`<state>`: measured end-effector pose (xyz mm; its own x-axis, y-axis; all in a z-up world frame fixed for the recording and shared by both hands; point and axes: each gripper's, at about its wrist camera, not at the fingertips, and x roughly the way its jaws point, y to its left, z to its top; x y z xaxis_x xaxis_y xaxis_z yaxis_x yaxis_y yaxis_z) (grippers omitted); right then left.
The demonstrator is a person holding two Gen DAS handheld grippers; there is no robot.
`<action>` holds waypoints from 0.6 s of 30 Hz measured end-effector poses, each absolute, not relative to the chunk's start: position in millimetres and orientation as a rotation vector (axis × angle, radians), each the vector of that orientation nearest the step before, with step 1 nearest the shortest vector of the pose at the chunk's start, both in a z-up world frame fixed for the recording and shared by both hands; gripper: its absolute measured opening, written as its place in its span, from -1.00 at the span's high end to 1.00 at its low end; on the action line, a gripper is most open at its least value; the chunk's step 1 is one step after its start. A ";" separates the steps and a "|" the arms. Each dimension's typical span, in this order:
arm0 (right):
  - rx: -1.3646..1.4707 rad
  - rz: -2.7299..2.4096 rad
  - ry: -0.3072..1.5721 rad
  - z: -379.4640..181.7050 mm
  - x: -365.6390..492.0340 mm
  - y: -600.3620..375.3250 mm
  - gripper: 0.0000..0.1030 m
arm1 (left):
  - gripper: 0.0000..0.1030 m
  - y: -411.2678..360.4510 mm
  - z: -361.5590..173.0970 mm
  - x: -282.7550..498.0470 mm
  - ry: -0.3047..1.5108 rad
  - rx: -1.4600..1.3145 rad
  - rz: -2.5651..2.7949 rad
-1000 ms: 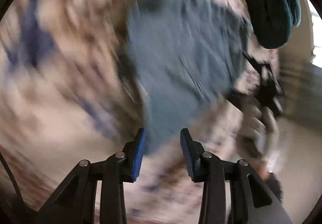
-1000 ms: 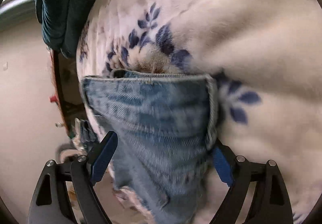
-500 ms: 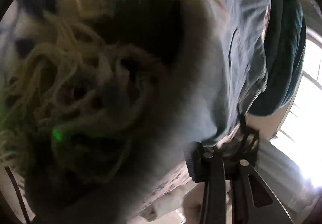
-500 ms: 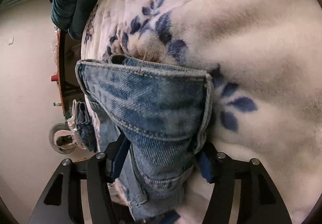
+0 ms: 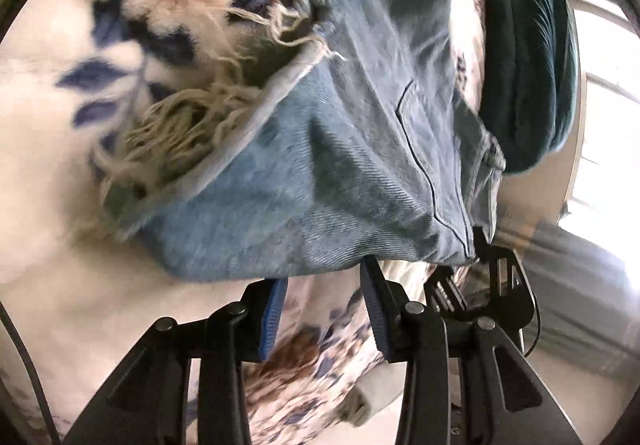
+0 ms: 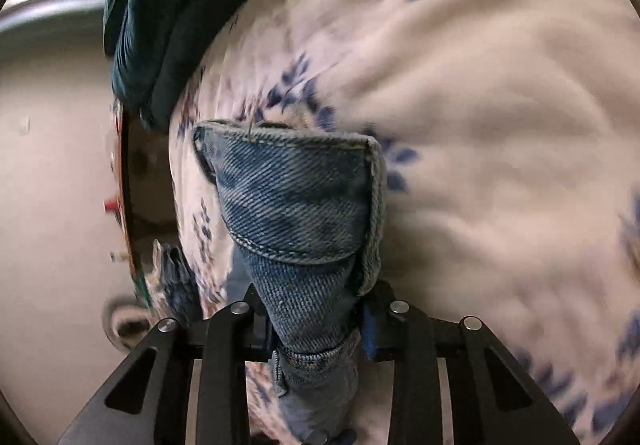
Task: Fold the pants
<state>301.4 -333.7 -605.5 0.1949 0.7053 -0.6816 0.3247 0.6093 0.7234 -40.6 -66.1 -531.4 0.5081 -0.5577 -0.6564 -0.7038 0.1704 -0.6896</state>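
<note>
Between the fingers of your right gripper (image 6: 316,325), a bunched section of the faded blue denim pants (image 6: 296,205) is clamped: the jaws stand nearly closed, with cloth filling the whole gap. Ahead of those fingertips the stitched waistband corner stands up in a folded flap, and a hemmed end hangs back below the fingers. This grip appears intended to anchor one end of the garment while the other end is positioned.

Ahead of your left gripper (image 5: 320,309), the pants (image 5: 320,181) lie doubled over, with the frayed, tasselled leg hem (image 5: 180,125) beyond and to the left of the fingertips and the pocket seam beyond and to the right. The left jaws stand partly open. The blue ribbed pads (image 5: 272,321) sit just under the near fold edge; no cloth is visible between them. Judge this a release or pre-grasp position.

Under both grippers, the garment rests on a cream fleece blanket with blue and brown flower print (image 5: 80,265). Beyond the right fingertip of the left gripper lies a dark teal velvet cushion (image 5: 528,57); in the right wrist view it lies beyond the left fingertip.

Expect the thick denim to slip if the clamp loosens.
</note>
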 end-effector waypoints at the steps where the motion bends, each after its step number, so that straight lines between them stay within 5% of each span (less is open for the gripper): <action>1: 0.971 0.288 1.401 -605.2 291.2 -342.6 0.35 | 0.28 -62.3 -527.2 -47.9 1.157 -1.470 0.141; 3: 0.992 0.255 1.443 -615.5 278.6 -353.1 0.23 | 0.16 -65.8 -521.0 -54.2 1.179 -1.426 0.153; 9: 1.060 0.307 1.522 -649.2 273.5 -379.9 -0.58 | -0.11 -103.2 -525.1 -68.2 1.134 -1.623 0.182; 18: 1.134 0.457 1.485 -680.5 284.0 -381.8 -0.61 | -0.11 -87.1 -548.4 -24.6 0.958 -1.739 0.308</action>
<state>284.0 -381.8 -680.5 0.1221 0.8351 -0.5363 0.3893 0.4567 0.7999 -24.6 -87.1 -548.4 0.6423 -0.4491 -0.6211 -0.7270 -0.1002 -0.6793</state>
